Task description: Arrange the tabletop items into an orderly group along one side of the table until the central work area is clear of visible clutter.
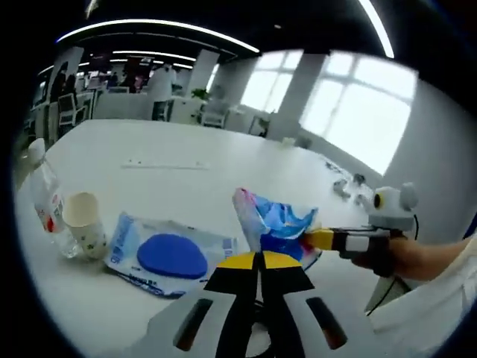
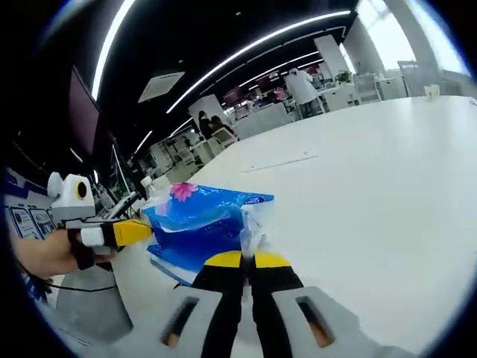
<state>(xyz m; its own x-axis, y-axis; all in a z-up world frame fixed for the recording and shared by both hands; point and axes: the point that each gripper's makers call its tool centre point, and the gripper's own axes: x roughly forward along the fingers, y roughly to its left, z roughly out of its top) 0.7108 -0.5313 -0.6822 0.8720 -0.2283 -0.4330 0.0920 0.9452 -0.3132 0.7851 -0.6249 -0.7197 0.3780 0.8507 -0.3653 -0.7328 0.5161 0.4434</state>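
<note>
A blue plastic packet (image 1: 277, 221) with a pink flower print is held above the white table (image 1: 186, 156) between both grippers. My left gripper (image 1: 261, 259) is shut on the packet's near clear edge. The right gripper (image 1: 319, 239) comes in from the right, held by a hand, and its yellow tips pinch the packet's other side. In the right gripper view the same packet (image 2: 205, 220) rises from my right gripper (image 2: 247, 259), which is shut on its clear seam, while the left gripper (image 2: 138, 231) grips its far left end.
On the table's left stand a clear water bottle (image 1: 45, 195) and a dotted paper cup (image 1: 85, 224). A flat clear pack with a blue oval pad (image 1: 170, 256) lies beside them. Small dark items (image 1: 346, 186) lie far right. Chairs and people are beyond the table.
</note>
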